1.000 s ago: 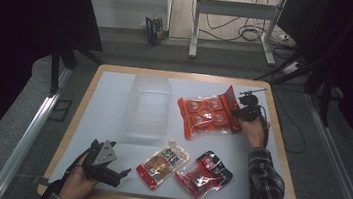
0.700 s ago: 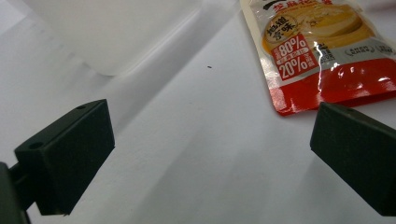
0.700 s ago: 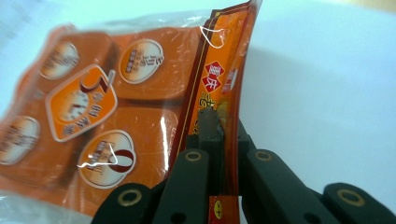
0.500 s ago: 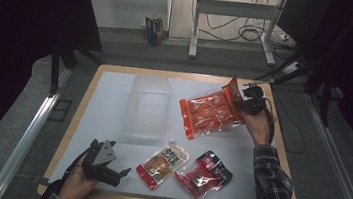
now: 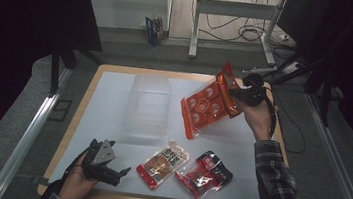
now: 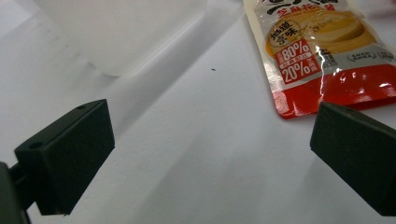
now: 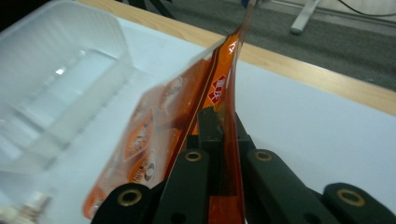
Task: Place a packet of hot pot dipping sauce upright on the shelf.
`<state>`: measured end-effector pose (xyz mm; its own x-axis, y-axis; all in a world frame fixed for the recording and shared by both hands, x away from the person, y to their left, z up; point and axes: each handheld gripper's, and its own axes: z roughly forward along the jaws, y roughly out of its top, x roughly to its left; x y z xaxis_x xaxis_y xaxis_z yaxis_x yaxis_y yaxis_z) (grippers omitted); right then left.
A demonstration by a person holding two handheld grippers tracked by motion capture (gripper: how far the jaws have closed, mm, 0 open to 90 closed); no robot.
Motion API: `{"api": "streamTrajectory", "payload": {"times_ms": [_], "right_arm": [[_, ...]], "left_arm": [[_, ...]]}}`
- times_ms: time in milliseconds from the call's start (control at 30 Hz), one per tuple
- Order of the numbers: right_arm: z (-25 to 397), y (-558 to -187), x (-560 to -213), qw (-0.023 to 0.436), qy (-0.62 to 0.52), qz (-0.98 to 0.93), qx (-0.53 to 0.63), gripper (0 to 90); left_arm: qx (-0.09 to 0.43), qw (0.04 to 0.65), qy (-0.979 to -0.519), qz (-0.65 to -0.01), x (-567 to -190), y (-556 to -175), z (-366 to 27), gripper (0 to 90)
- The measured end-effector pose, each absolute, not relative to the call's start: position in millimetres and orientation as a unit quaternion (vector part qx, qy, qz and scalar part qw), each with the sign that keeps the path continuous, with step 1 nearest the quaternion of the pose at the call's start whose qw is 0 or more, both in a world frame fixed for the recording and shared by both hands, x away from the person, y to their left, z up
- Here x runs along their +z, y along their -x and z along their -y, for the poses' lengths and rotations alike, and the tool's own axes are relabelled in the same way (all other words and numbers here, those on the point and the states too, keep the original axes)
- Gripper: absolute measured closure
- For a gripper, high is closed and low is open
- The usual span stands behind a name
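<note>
My right gripper is shut on the edge of a large orange snack bag, which hangs tilted above the table's right half. In the right gripper view the orange bag is pinched between the closed jaws of the right gripper. A clear plastic bin stands at the table's middle. My left gripper rests open at the front left; the left gripper has nothing between its jaws. A yellow-red pouch lies just right of it, and the yellow-red pouch shows ahead of the jaws.
A dark red snack pack lies near the front edge, right of the pouch. The white table surface has a wooden rim. The clear bin sits to the left of the held bag in the right gripper view.
My right gripper has lifted the orange bag off the table and tipped it up. The left gripper has stayed in place.
</note>
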<state>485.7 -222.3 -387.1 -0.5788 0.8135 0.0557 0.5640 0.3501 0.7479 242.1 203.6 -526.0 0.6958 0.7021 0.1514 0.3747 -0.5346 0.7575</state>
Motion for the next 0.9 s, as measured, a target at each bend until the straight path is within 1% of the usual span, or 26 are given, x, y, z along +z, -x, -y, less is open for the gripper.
{"api": "streamTrajectory", "payload": {"times_ms": [167,367,733,900], "right_arm": [[207,-481,-369,0.153,-0.414,-0.808,0.390,88.0],[185,-475,-356,0.161,-0.393,-0.814,0.397,88.1],[151,-463,-334,0.149,-0.357,-0.822,0.418,88.2],[138,-460,-326,0.158,-0.342,-0.830,0.411,88.2]], "left_arm": [[0.224,0.365,-0.845,-0.320,-526,-242,-203,0.0],[0.224,0.363,-0.847,-0.318,-526,-241,-204,0.0],[0.225,0.363,-0.847,-0.316,-526,-241,-204,0.0],[0.227,0.363,-0.847,-0.314,-525,-241,-204,0.0]]}}
